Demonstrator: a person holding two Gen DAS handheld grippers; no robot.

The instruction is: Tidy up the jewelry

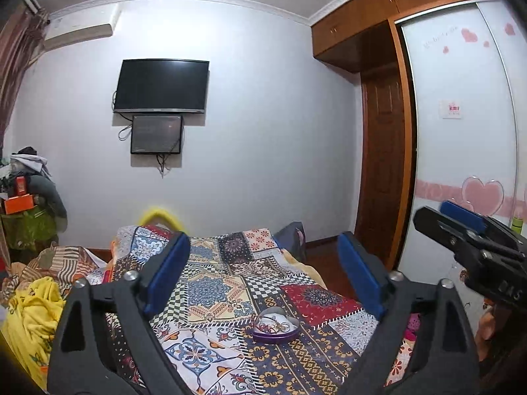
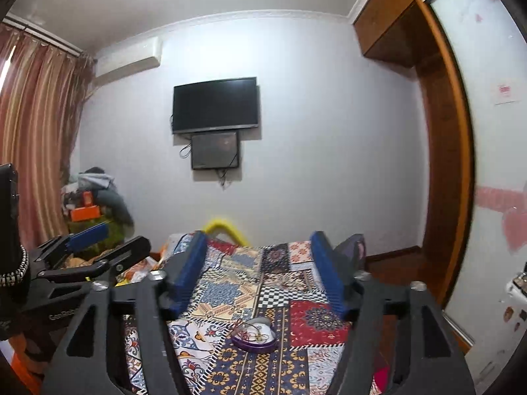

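A purple heart-shaped jewelry box (image 1: pixel 276 326) lies open on the patterned bedspread (image 1: pixel 210 289), with several small rings and chains on its white lining. It also shows in the right wrist view (image 2: pixel 255 335). My left gripper (image 1: pixel 263 263) is open and empty, held above the bed behind the box. My right gripper (image 2: pixel 258 256) is open and empty, likewise above the bed. The right gripper shows at the right edge of the left wrist view (image 1: pixel 474 247); the left gripper shows at the left of the right wrist view (image 2: pixel 89 253).
A TV (image 1: pixel 160 86) and a smaller screen hang on the far wall. Yellow cloth (image 1: pixel 29 322) and clutter lie left of the bed. A wooden door (image 1: pixel 382 171) and a white wardrobe (image 1: pixel 461 131) stand at the right. Curtains (image 2: pixel 33 131) hang at the left.
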